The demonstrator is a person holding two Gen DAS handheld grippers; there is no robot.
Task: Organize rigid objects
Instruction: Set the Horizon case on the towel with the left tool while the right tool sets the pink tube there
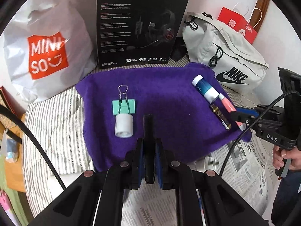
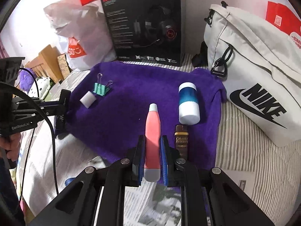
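Observation:
A purple cloth (image 1: 160,98) (image 2: 131,86) lies on a striped bed. My left gripper (image 1: 149,143) is shut on a slim black stick (image 1: 148,131), over the cloth's near edge; it shows in the right wrist view (image 2: 61,103) too. My right gripper (image 2: 153,141) is shut on a pink tube with white ends (image 2: 152,130) (image 1: 228,105) at the cloth's right side. A blue-and-white bottle (image 1: 205,89) (image 2: 188,103) and a dark brown bar (image 1: 221,116) (image 2: 181,141) lie beside it. A green binder clip (image 1: 124,103) (image 2: 101,89) touches a white roll (image 1: 124,125) (image 2: 87,98).
A black headset box (image 1: 139,24) (image 2: 146,24) stands behind the cloth. A white MINISO bag (image 1: 47,56) is at the left and a white Nike bag (image 1: 225,56) (image 2: 259,86) at the right. Newspaper (image 1: 244,169) lies at the near right.

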